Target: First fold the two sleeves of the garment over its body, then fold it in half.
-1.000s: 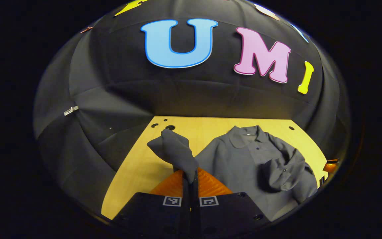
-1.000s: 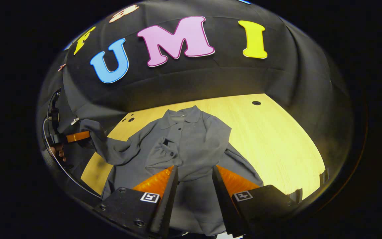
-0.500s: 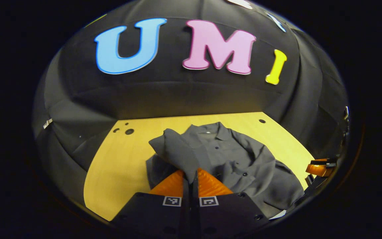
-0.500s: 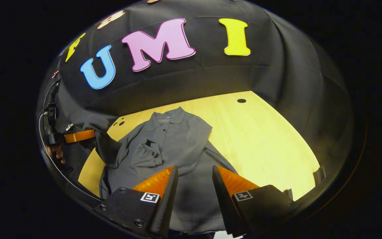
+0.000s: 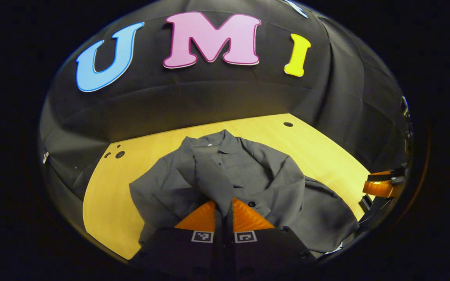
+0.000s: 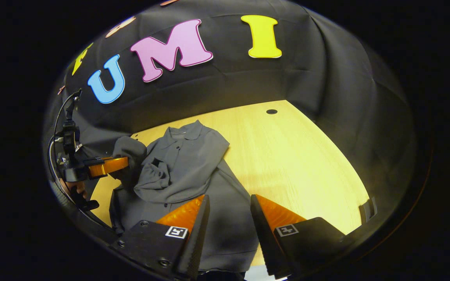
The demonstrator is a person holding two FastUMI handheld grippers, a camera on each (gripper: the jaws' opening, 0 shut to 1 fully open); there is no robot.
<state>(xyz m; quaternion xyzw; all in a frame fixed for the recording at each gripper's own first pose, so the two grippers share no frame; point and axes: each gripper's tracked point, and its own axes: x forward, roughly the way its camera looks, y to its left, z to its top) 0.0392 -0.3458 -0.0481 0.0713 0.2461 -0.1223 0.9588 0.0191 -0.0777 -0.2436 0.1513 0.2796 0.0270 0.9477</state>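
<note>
sleeve (image 5: 209, 181) is pinched in my left gripper (image 5: 225, 208), fingers closed on the cloth, held up over the shirt (image 5: 272, 187), which lies spread on the table (image 5: 104, 195). my right gripper (image 6: 229, 210) hangs open and empty above the hem, the other sleeve (image 6: 170, 183) already folded across the chest. if i let go too high, i judge the sleeve could bunch or slide off. dragging could pull the body askew.

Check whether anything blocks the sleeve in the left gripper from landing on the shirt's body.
Nothing visible does. The left gripper is shut on the sleeve, held over the shirt. The other sleeve already lies folded across the front; the right gripper hangs open, apart from it.
</note>
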